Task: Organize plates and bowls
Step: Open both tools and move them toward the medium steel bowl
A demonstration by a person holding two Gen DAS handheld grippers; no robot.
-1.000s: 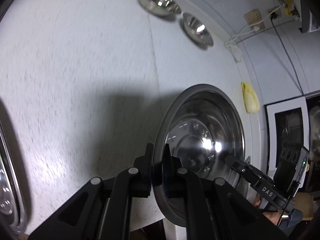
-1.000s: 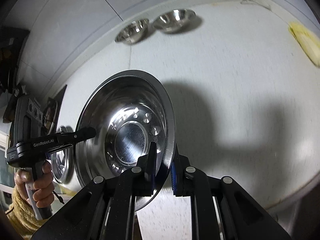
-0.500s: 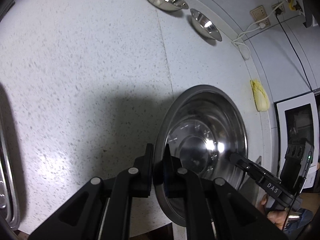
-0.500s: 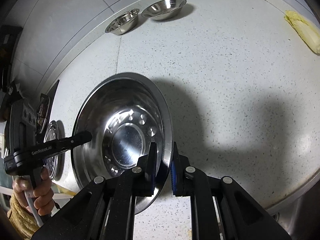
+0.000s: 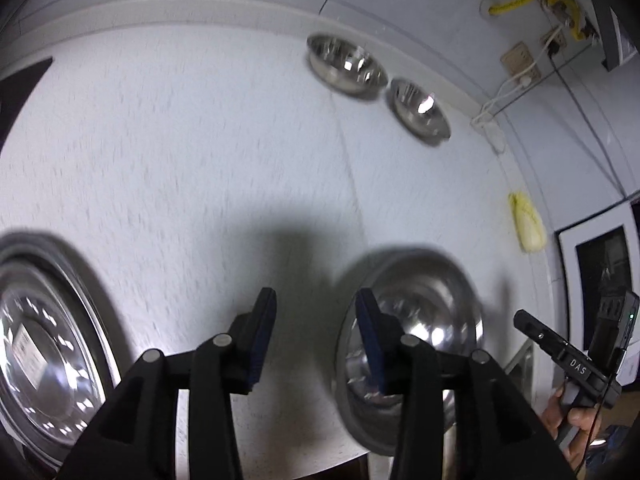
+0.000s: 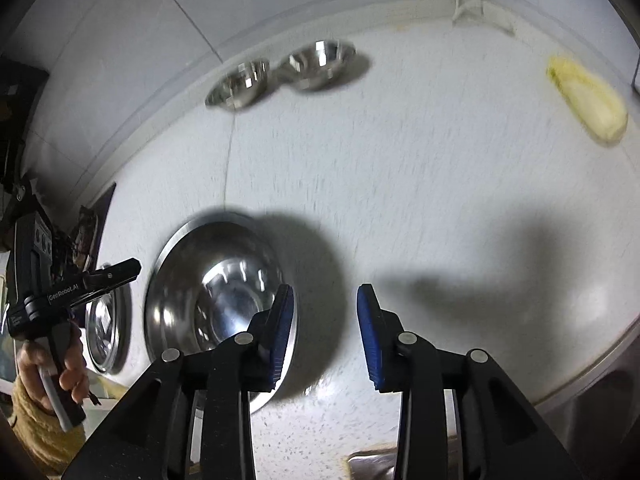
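A large steel bowl (image 5: 432,320) (image 6: 208,280) rests on the white speckled counter (image 5: 200,160) near its front edge. My left gripper (image 5: 316,332) hangs just above the bowl's left rim. Its jaws are opening and only bare counter shows between the blue pads. My right gripper (image 6: 324,320) is over the opposite rim, jaws also opening, with nothing between them. Each gripper shows in the other's view, left gripper (image 6: 80,284) and right gripper (image 5: 560,352), each held by a hand. A second wide steel dish (image 5: 40,352) (image 6: 108,328) lies to the left.
Two small steel bowls (image 5: 346,64) (image 5: 420,108) stand side by side at the back by the wall, small bowls (image 6: 240,84) (image 6: 320,64). A pale yellow cabbage (image 5: 526,222) (image 6: 588,96) lies at the right. A cord and wall sockets (image 5: 520,60) run along the back.
Both grippers let go of the large bowl's rim, spread their jaws and rose. The bowl, held up between them before, now lies on the counter. The steel dish at left has come into view.
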